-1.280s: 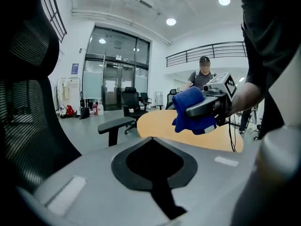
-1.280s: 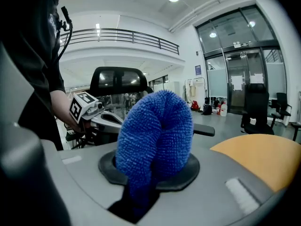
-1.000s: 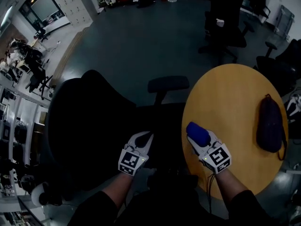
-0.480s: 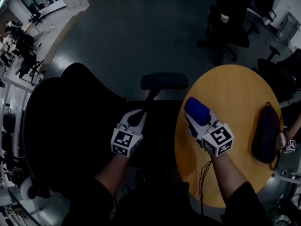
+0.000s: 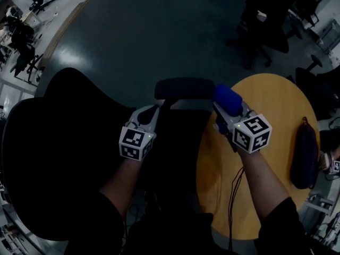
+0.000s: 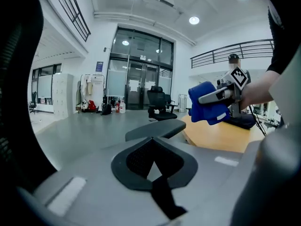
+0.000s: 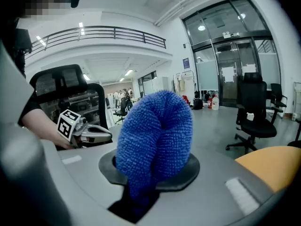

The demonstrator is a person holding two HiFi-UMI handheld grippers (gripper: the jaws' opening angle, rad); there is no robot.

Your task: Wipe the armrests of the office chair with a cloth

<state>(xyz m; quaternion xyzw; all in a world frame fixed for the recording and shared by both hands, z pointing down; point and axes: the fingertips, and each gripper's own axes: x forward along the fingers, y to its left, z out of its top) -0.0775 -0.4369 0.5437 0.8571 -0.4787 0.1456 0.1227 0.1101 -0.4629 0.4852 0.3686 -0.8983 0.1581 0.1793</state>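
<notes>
A black office chair [image 5: 64, 142] fills the left of the head view, its padded armrest [image 5: 180, 88] lying crosswise ahead of both grippers. My right gripper [image 5: 226, 110] is shut on a folded blue cloth [image 5: 227, 99], held at the armrest's right end; whether it touches I cannot tell. From the left gripper view the cloth [image 6: 209, 108] hangs just beyond the armrest [image 6: 157, 130]. The cloth [image 7: 157, 135] bulges out of my right gripper [image 7: 141, 192]. My left gripper [image 5: 150, 116] is shut and empty, just short of the armrest's left part, its jaws [image 6: 153, 161] pointing at it.
A round yellow table [image 5: 265, 94] stands right of the chair, with a dark bag [image 5: 304, 154] on its far side. Other black office chairs [image 5: 263, 31] stand on the grey floor [image 5: 159, 31] beyond. Desks and shelves line the far left.
Both grippers moved forward toward the armrest. The blue cloth went from over the table's edge to the armrest's right end. The head camera tilted, so the chair sits lower in the view.
</notes>
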